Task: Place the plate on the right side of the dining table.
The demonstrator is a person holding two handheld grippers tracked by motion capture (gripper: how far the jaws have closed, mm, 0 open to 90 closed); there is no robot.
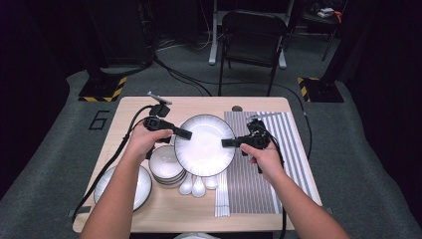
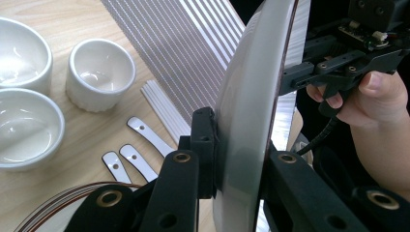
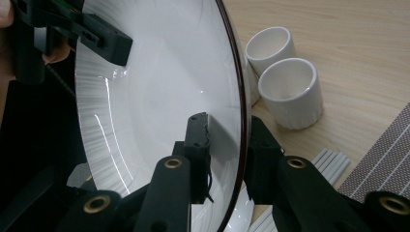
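White porcelain everywhere on my feed, so here's the count. One big dark-rimmed plate (image 1: 205,144) is up off the table, pinched at opposite edges: my left gripper (image 1: 183,133) has both jaws clamped on its rim, and my right gripper (image 1: 229,143) bites the far side the same way. Below the left gripper I count one stack of bowls (image 1: 166,165) and one more plate (image 1: 142,185) beside it. Three white spoons (image 1: 198,185) lie just under the held plate. Past the right gripper's jaws sit two small cups (image 3: 290,92), touching. One striped mat (image 1: 278,149) lies under my right hand (image 1: 263,158).
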